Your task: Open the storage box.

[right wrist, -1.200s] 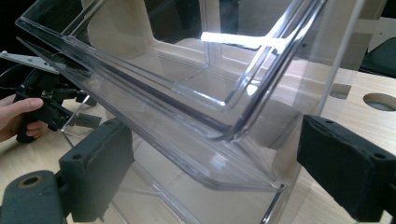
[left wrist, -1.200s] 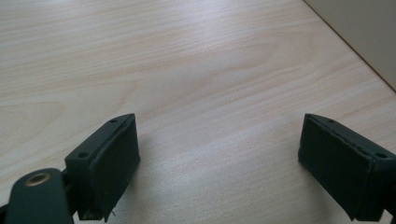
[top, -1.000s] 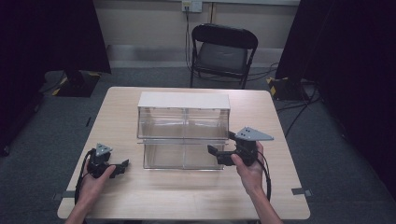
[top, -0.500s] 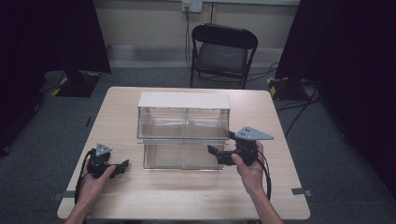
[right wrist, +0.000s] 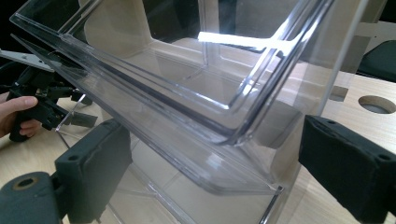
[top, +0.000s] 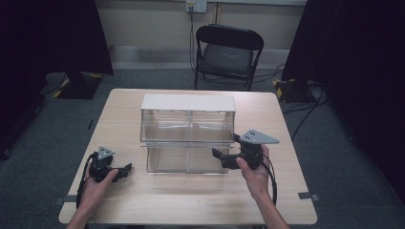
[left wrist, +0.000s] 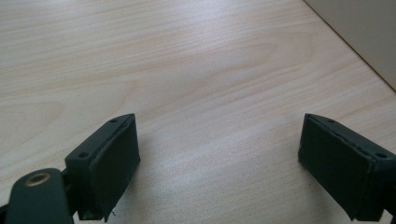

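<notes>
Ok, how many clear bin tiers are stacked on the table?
2: the upper tier under the white top, and the lower tier beneath it, which the right gripper faces.

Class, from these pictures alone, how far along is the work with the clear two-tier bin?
Done: nothing visibly; the clear bin looks empty. In hand: the right gripper is open at the bin's lower corner, gripping nothing. The left gripper rests open over bare table. Left: any grasp or move.

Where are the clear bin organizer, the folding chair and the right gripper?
clear bin organizer [top: 187, 102]: high view, on its white top panel.
folding chair [top: 225, 56]: high view, on its seat.
right gripper [top: 220, 158]: high view, between its fingertips.
</notes>
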Tool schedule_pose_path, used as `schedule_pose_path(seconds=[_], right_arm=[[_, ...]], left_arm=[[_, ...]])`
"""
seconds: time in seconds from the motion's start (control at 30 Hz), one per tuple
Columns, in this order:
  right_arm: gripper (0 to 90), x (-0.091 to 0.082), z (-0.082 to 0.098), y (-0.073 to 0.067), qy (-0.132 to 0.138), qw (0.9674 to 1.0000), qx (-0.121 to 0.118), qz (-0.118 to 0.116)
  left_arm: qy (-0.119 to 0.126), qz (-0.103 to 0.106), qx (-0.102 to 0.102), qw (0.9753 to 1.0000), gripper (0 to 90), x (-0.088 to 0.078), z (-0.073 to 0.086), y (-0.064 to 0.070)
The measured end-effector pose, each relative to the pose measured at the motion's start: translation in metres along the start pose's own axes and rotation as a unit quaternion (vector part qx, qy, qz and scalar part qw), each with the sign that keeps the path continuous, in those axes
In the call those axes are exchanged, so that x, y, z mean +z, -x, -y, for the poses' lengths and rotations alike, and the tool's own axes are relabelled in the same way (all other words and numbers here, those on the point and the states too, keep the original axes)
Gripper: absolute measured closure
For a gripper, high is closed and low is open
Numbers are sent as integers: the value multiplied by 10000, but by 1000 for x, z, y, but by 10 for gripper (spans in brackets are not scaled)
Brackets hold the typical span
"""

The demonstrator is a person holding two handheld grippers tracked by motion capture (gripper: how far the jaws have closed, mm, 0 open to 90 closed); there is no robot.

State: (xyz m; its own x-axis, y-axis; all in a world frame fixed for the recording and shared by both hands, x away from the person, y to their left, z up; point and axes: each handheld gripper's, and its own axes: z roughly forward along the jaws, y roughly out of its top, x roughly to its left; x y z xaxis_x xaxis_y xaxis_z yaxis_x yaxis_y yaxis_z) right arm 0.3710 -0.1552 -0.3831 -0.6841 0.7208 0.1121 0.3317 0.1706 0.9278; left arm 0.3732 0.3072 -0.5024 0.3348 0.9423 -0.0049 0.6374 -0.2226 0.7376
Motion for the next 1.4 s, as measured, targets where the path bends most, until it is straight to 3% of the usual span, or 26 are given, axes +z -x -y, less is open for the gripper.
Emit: schedule_pose_path(seconds=[1.4], right_arm=[[82,1,0,0,19,10000,46,27]], left_arm=[[-3,-2,4,10000,119,0,0,0]])
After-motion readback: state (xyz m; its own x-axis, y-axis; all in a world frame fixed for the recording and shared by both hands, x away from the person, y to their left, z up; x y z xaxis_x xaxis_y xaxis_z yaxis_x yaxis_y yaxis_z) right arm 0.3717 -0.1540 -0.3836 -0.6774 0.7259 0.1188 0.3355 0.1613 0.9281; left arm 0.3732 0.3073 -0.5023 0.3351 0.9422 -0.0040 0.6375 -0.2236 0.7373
